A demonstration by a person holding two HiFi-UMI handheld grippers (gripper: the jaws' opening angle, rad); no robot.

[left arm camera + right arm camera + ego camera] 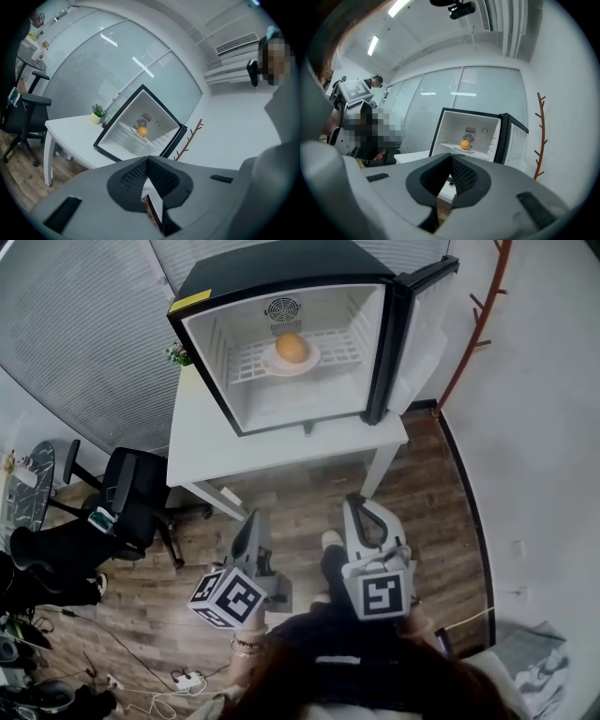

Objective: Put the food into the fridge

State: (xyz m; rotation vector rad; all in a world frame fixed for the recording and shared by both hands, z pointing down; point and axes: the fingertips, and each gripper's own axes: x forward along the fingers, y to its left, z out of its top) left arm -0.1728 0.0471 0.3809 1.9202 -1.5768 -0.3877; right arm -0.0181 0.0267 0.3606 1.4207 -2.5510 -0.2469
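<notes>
An orange point(291, 347) lies on a white plate point(271, 363) on the wire shelf of an open black mini fridge point(281, 277). The fridge stands on a white table point(281, 446), its door point(424, 324) swung out to the right. Both grippers hang low over the wooden floor, well short of the table. My left gripper point(255, 515) is shut with nothing in it, tips meeting point(146, 158). My right gripper point(354, 501) is likewise shut and empty point(451, 157). Both gripper views show the orange point(142, 132) point(465, 144) far ahead inside the fridge.
A small potted plant point(178, 354) sits on the table left of the fridge. A black office chair point(136, 498) stands at the left. A reddish branch-shaped rack point(473, 324) leans by the right wall. Cables and a power strip point(187, 678) lie on the floor.
</notes>
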